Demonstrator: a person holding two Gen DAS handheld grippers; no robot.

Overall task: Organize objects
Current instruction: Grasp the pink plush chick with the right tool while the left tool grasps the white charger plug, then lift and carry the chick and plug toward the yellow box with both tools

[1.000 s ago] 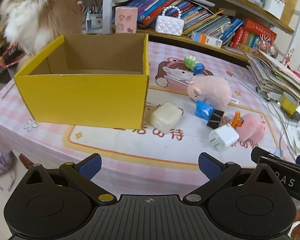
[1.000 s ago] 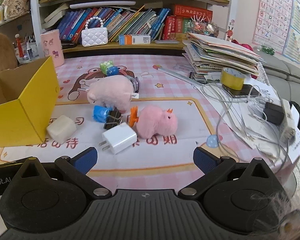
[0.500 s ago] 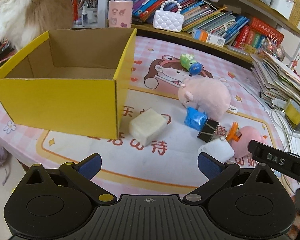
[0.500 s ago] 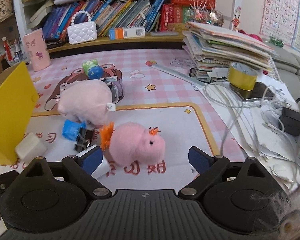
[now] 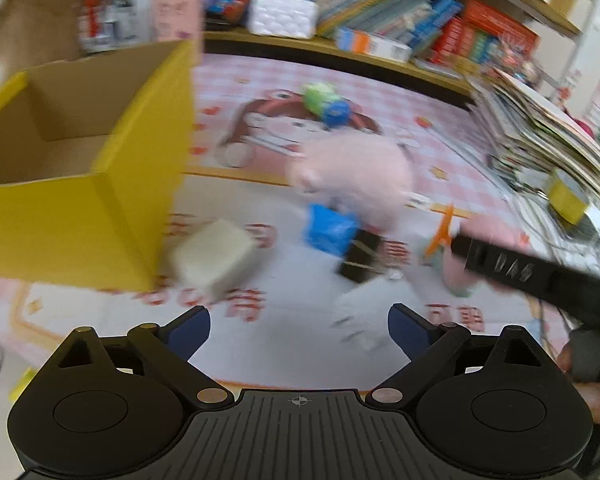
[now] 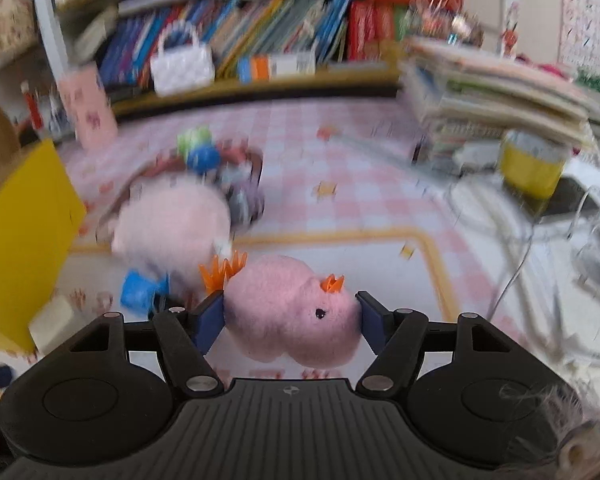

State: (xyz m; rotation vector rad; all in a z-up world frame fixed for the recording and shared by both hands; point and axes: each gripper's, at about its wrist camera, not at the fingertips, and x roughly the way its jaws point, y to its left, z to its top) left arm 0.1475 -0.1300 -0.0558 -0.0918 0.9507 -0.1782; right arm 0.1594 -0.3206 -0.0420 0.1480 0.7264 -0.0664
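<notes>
My right gripper point(image 6: 288, 316) is closing on a pink plush chick point(image 6: 292, 320) with orange crest, and both blue pads touch its sides. A larger pink plush point(image 6: 172, 232) and a blue packet point(image 6: 140, 294) lie to its left. My left gripper point(image 5: 300, 320) stands wide, its jaws closing slightly with nothing between them. It hovers near a white charger point(image 5: 360, 316). Ahead of it are a cream block point(image 5: 212, 256), a black binder clip point(image 5: 358, 260) and the open yellow box point(image 5: 80, 216). A black finger point(image 5: 520, 272) of the right gripper crosses the chick in the left wrist view.
A green-and-blue toy point(image 5: 324, 100) lies farther back on the pink mat. Stacked books and papers point(image 6: 500, 96), a yellow tape roll point(image 6: 532, 168) and loose cables point(image 6: 540, 240) crowd the right side. A bookshelf with a white purse point(image 6: 182, 64) runs along the back.
Both grippers moved forward and lower toward the items. The right jaws narrowed from wide open until the chick sits between the pads. The left gripper drew nearer to the charger.
</notes>
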